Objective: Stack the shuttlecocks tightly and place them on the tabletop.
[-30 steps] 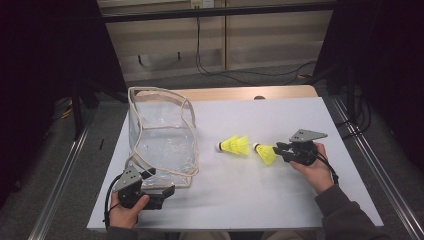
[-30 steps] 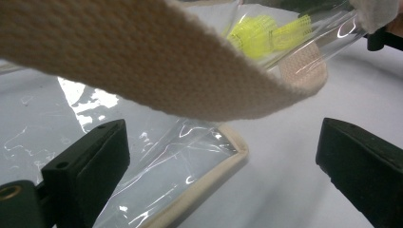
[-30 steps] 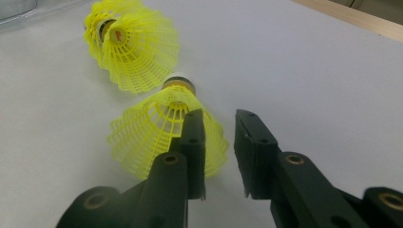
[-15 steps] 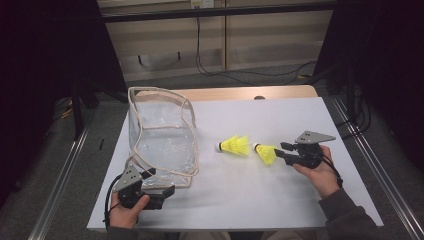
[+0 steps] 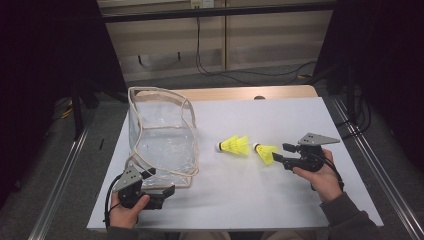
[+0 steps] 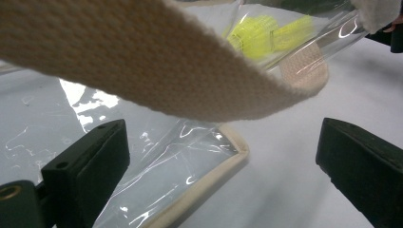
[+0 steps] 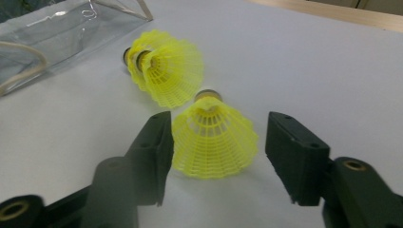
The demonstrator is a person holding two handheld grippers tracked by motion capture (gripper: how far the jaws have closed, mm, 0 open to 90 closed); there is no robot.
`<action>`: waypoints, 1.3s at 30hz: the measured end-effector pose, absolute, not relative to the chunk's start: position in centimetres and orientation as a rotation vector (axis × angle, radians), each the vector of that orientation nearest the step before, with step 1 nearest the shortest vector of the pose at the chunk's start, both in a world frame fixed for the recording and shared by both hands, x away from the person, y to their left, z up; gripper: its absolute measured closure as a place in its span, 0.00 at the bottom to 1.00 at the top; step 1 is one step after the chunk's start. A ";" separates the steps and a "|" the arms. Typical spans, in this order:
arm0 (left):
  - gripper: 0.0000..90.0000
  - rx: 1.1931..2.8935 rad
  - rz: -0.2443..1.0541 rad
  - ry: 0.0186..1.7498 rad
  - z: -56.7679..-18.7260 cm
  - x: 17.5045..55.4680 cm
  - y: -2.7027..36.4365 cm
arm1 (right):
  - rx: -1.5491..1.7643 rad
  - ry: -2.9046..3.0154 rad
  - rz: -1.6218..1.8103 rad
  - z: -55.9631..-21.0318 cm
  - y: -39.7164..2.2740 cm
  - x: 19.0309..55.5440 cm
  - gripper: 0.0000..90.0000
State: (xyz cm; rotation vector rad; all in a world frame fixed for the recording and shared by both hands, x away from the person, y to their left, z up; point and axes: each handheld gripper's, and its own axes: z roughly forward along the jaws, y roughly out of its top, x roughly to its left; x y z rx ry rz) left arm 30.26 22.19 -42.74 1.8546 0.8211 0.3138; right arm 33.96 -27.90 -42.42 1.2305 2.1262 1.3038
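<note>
High view first: a clear bag with cream webbing trim stands on the left of the white worktop, and two yellow shuttlecocks lie right of it. The far shuttlecock lies near the middle; the near shuttlecock is just beside it, skirt toward the right gripper.

Right gripper view now: the near shuttlecock lies on the worktop between the two black jaws, cork pointing away. The jaws have just been opening; the one seen on the left sits right against the skirt, the other stands clear of it, so nothing is pinched. Behind it the far shuttlecock lies on its side, a corner of the bag beyond.

Down at the front left, the left gripper rests by the bag's lower corner. Left gripper view: jaws spread wide, gripping nothing, the bag's trimmed corner low between them, and a webbing strap arching across just above.
</note>
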 end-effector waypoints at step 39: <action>0.04 1.852 0.317 0.819 -42.6 30.2 22.2 | 1.285 2.176 1.302 -44.3 -24.8 33.6 0.23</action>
